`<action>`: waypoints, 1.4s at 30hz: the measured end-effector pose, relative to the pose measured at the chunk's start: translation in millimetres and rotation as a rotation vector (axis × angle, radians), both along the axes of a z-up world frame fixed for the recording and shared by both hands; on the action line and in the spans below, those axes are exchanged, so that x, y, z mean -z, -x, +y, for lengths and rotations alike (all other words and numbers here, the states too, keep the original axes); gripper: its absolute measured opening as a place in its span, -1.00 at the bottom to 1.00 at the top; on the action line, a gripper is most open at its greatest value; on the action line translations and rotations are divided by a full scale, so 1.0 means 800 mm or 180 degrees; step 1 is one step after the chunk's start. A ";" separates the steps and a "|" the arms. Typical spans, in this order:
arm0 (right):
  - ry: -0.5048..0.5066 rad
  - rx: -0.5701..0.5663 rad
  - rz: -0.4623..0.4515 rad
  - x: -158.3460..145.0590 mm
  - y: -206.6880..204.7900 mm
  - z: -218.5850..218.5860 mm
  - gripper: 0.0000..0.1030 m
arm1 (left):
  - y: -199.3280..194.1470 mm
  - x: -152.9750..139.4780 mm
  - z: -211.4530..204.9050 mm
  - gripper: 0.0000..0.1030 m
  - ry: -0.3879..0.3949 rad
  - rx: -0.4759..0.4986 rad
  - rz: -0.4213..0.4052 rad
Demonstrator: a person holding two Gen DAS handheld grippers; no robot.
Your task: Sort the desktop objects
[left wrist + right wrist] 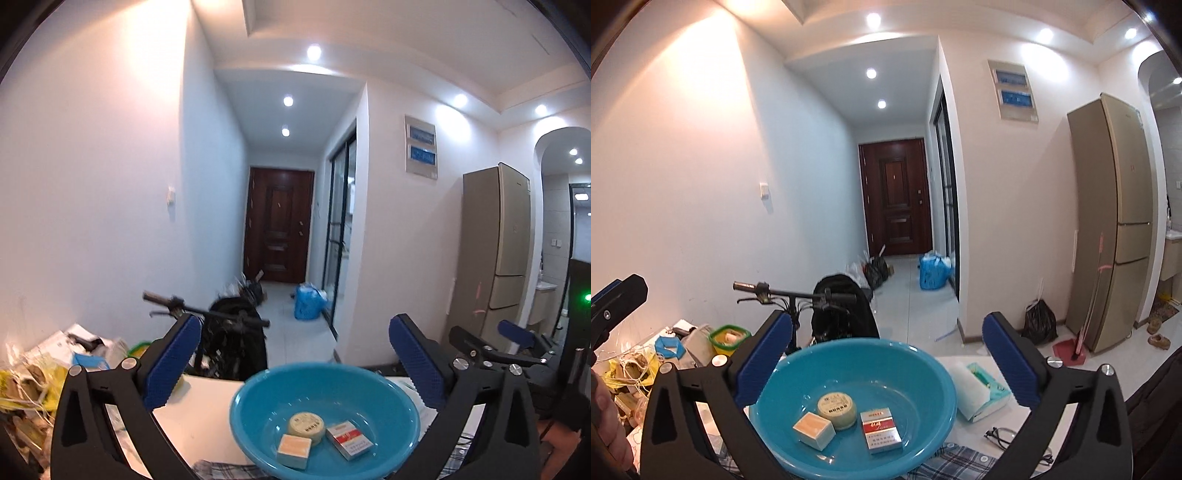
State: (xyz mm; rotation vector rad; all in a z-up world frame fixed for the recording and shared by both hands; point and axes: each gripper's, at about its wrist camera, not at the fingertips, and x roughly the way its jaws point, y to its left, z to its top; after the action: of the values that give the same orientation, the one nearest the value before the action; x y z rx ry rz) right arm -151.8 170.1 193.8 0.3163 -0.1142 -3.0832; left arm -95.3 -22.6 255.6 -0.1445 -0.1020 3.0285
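A white table [960,428] carries a blue basin [857,402], and the room behind the basin runs down a tiled hallway to a dark wooden door [895,195]. Right of the basin, against the wall, stands a tall beige fridge [1115,221]; a black bag [1039,321] and a red dustpan [1069,349] sit on the floor between it and the wall corner. Behind the basin a bicycle handlebar [790,293] crosses in front of a black bundle. Left of the basin lies a heap of papers, yellow bags and a green-rimmed box [729,338]; most of that heap is too jumbled to name.

The table's near edge is cut off by the frame, and checked cloth [964,461] shows only as a strip in front of the basin. Black eyeglasses [1008,437] lie near the basin's right side, partly behind the right gripper's finger.

Inside the basin are 3 things close together: a round tin [836,404], a small pale box [814,430] touching its left front, and a red-and-white cigarette pack [881,430] just to its right. A tissue pack [980,391] lies just right of the basin.

The left gripper [291,365] and the right gripper [882,363] both hang spread wide, holding nothing, above the basin's far rim.
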 end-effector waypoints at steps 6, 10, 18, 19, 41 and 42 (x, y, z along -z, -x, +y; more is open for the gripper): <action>0.0014 0.0036 0.0337 -0.021 -0.041 -0.002 0.99 | -0.047 -0.018 0.001 1.00 0.0022 0.0028 0.0299; 0.0027 0.0042 0.0540 -0.032 -0.069 0.000 1.00 | -0.064 -0.023 0.001 1.00 0.0045 0.0034 0.0380; 0.0044 0.0024 0.0770 -0.043 -0.106 0.001 1.00 | -0.102 -0.031 0.003 1.00 0.0088 -0.0054 0.0589; 0.0032 0.0036 0.0796 -0.044 -0.112 -0.001 1.00 | -0.104 -0.031 0.006 1.00 0.0097 -0.0068 0.0618; 0.0020 -0.0034 0.1396 -0.058 -0.204 -0.008 1.00 | -0.209 -0.038 -0.006 1.00 -0.0084 0.0298 0.1230; 0.0018 -0.0039 0.1413 -0.058 -0.206 -0.008 1.00 | -0.214 -0.038 -0.007 1.00 -0.0105 0.0313 0.1235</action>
State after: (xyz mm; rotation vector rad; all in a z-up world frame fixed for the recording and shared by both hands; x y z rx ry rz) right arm 13.2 163.9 240.0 -0.3663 -0.1034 -3.0500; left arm 75.5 -27.8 285.7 0.4254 -0.1075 2.8905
